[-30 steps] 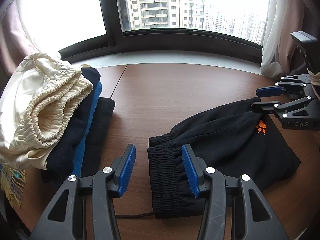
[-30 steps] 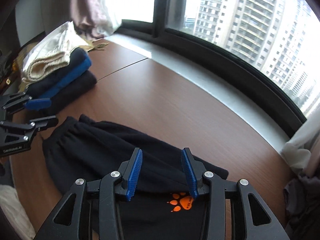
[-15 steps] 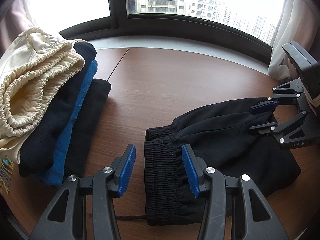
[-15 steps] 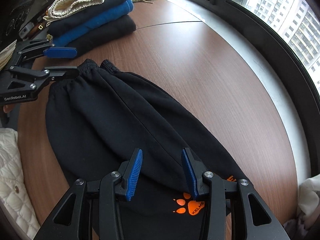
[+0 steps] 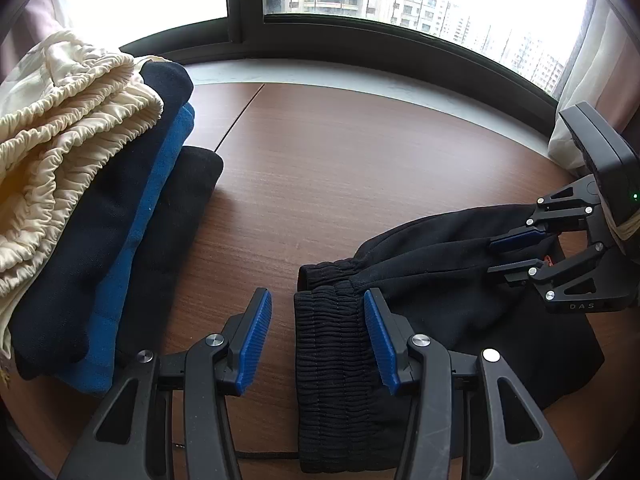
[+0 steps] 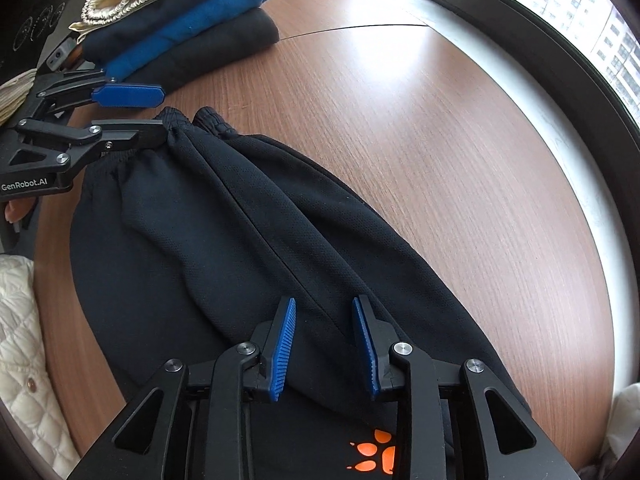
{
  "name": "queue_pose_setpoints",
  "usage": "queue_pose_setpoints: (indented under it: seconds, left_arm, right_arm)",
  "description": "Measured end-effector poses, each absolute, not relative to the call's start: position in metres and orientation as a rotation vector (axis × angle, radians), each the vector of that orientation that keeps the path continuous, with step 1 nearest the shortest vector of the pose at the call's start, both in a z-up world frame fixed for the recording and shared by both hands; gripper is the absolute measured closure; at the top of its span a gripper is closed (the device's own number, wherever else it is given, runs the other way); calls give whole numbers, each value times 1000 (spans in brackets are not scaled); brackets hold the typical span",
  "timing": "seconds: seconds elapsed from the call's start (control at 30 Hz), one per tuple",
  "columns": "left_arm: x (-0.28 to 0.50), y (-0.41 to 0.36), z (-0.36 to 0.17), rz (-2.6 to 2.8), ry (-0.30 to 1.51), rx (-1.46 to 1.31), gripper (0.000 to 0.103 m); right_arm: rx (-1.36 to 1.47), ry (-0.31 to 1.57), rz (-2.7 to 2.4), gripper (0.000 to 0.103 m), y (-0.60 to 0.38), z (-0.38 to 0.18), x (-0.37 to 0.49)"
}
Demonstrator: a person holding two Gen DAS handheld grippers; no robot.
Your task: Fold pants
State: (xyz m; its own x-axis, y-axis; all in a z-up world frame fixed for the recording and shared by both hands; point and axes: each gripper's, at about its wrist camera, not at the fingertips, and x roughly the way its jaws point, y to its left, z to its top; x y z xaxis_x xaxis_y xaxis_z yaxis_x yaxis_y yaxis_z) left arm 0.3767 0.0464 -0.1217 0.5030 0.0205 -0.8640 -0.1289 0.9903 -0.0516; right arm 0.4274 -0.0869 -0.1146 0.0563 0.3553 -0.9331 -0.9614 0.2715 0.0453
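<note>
Daylight pours through the big window over a dark wooden surface [image 5: 360,168], and the black pants [image 6: 224,240] lie flat across it, already doubled lengthwise with one leg on the other. The left hand-held gripper [image 5: 318,334] stands spread over the ribbed elastic cuffs [image 5: 332,360], one blue pad on bare wood to the outside, the other resting over the knit, nothing pinched yet. The right hand-held gripper [image 6: 324,340] has just been narrowing its jaws right above the cloth near the orange paw print [image 6: 374,456]; a ridge of fabric sits between the pads, but they don't appear to press on it. This cloth looks soft, light and floppy, a fine mesh knit that should sag wherever it isn't supported and slide easily on the smooth wood. Best bet, I'd say: bite the thick cuffs, which give firm bulk, and catch both layers at the waist end so they travel together. Off beyond the left gripper's outer pad waits a stack of folded garments [image 5: 120,208].
</note>
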Motion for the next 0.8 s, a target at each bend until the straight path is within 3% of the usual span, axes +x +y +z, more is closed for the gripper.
queue_pose_setpoints:
  seconds: [0.3,0.8]
  left_arm:
    - [378,48,-121,94,1037,-113,56]
    - [390,56,-112,183,976,-104,56]
  right_arm:
    - [-749,1028,1148,96,-92,-110,431]
    - [-640,926,1057,99,-101,-70,452]
